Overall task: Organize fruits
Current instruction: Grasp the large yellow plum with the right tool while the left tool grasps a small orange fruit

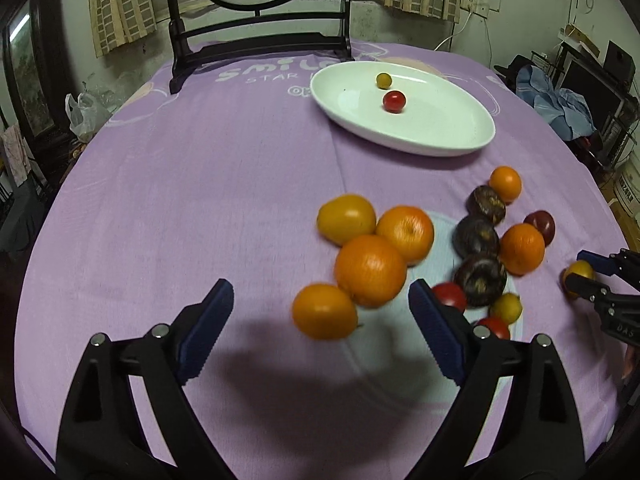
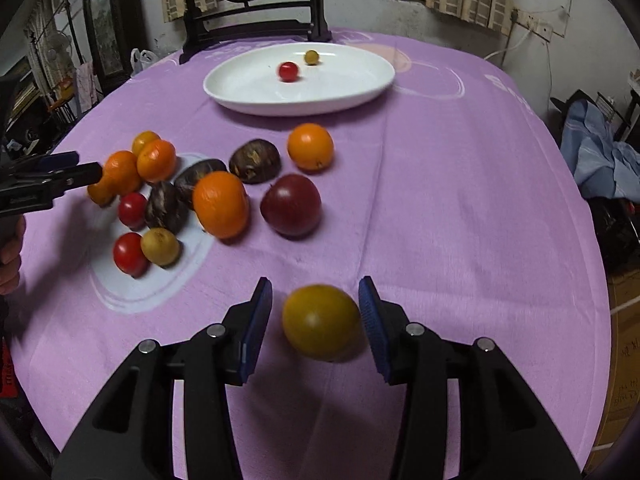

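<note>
A yellow-orange fruit (image 2: pixel 322 322) sits low in the centre of the right wrist view, on the purple tablecloth (image 2: pixel 460 200), between the blue pads of the right gripper (image 2: pixel 316 320). The fingers stand at a middling width: the right-hand pad looks to be at the fruit's skin, while a sliver of cloth shows beside the left-hand one, so a firm grip cannot be confirmed. In the left wrist view the same fruit is half hidden behind the right gripper's tips at the right edge.

The left gripper (image 1: pixel 320 320) is spread wide and holds nothing. A small orange (image 1: pixel 325 311) lies between its pads, touching neither, with a larger orange (image 1: pixel 370 270) just above it; both are blurred.

The remaining loose fruit clusters in the centre right of the left view: more oranges, three dark purple fruits (image 1: pixel 478 236), a dark red fruit (image 1: pixel 541 226), a small yellow one (image 1: pixel 507 307), and two red tomatoes (image 1: pixel 450 295), both partly covered by the left gripper's right-hand finger.

In the upper right of that view a white oval plate (image 1: pixel 448 136) carries a red cherry tomato (image 1: pixel 394 101) and a small olive-yellow fruit (image 1: pixel 383 80), apart from each other. Behind it stands a dark wooden screen (image 1: pixel 260 40), cut off at the top.
</note>
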The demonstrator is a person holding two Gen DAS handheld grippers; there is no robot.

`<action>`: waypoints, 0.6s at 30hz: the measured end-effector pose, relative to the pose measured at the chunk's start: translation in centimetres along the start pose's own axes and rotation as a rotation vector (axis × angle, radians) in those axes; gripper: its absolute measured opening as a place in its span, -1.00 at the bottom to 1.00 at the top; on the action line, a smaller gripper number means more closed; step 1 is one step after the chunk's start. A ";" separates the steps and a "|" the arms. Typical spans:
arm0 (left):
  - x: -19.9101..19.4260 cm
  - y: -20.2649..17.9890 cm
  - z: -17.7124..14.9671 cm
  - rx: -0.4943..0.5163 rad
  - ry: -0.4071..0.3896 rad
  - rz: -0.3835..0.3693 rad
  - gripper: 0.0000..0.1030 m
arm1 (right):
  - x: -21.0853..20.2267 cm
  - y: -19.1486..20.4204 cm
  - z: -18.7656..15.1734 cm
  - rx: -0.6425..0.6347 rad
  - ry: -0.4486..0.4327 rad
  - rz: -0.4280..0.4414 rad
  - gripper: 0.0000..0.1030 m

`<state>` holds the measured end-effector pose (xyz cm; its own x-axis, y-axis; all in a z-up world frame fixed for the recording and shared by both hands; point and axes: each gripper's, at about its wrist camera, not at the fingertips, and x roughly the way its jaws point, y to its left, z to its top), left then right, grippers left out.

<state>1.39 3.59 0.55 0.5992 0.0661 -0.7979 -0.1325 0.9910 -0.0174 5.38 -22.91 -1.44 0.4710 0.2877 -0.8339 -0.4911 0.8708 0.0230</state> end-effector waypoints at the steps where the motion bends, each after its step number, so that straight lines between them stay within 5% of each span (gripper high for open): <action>1: 0.0 0.1 -0.2 -0.004 0.001 -0.004 0.76 | 0.2 -0.1 -0.1 0.005 0.003 -0.003 -0.12; 16: 2.0 0.4 -1.0 0.012 0.046 0.014 0.73 | -0.5 1.6 -1.9 0.008 -0.029 0.052 -0.24; 18: 2.7 0.3 -0.9 0.027 0.057 -0.006 0.50 | -0.9 2.0 -2.0 0.003 -0.037 0.064 -0.24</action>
<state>2.24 3.94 -2.16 0.5539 0.0539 -0.8309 -0.1070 0.9942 -0.0068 2.53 -22.24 -1.78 0.4656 0.3578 -0.8094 -0.5189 0.8513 0.0779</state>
